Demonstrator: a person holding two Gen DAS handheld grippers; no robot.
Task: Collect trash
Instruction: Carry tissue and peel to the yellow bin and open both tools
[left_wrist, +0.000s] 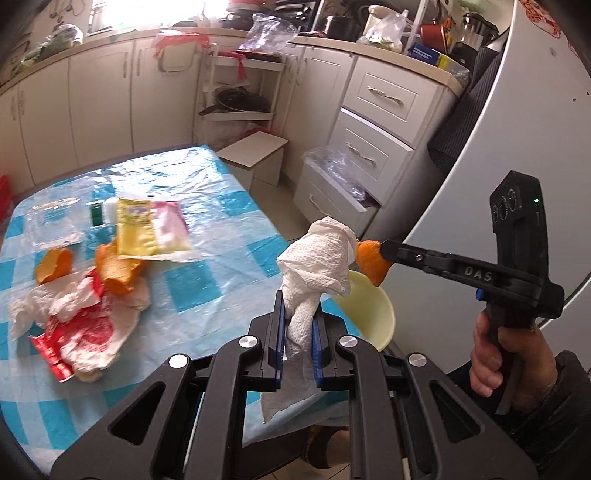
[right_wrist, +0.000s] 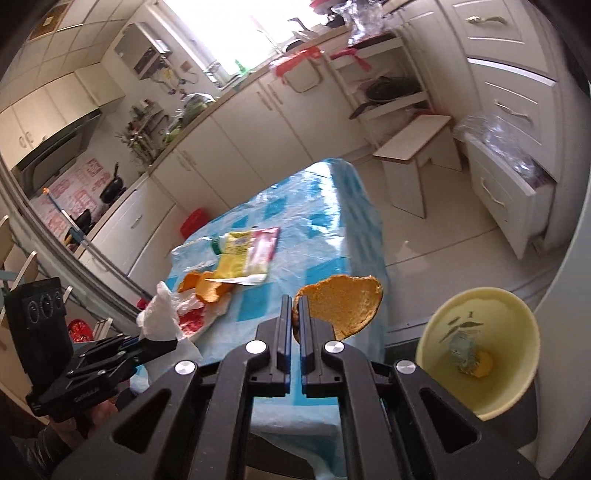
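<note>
Transfer step of trash collection, both grippers loaded. The left gripper (left_wrist: 298, 325) has its fingers pressed onto a crumpled paper towel (left_wrist: 317, 254), which stands up out of the grip and trails below it. The right gripper (right_wrist: 294, 321) pinches one edge of a piece of orange peel (right_wrist: 343, 306), whose broad curved part juts forward and to the right of the fingertips.

The pale yellow bin (right_wrist: 517, 314) sits off the table edge: below and to the right of the right gripper, and just ahead and to the right of the left gripper, partly hidden behind the towel in the left wrist view. Some scraps already lie at its bottom.

In that view the peel hangs just over the bin's rim (left_wrist: 384, 306), so it appears to be the piece nearest release. The next move, as judged, calls for carrying each gripper fully above the bin's mouth, then parting the fingers, one load at a time so the two tools do not collide.

Left of both grippers, on the table (left_wrist: 207, 280), remain more orange peels (left_wrist: 114, 269), crumpled white and red wrappers (left_wrist: 77, 325), a yellow packet (left_wrist: 136, 229) and a clear plastic bag (left_wrist: 51, 221), still to be gathered.
</note>
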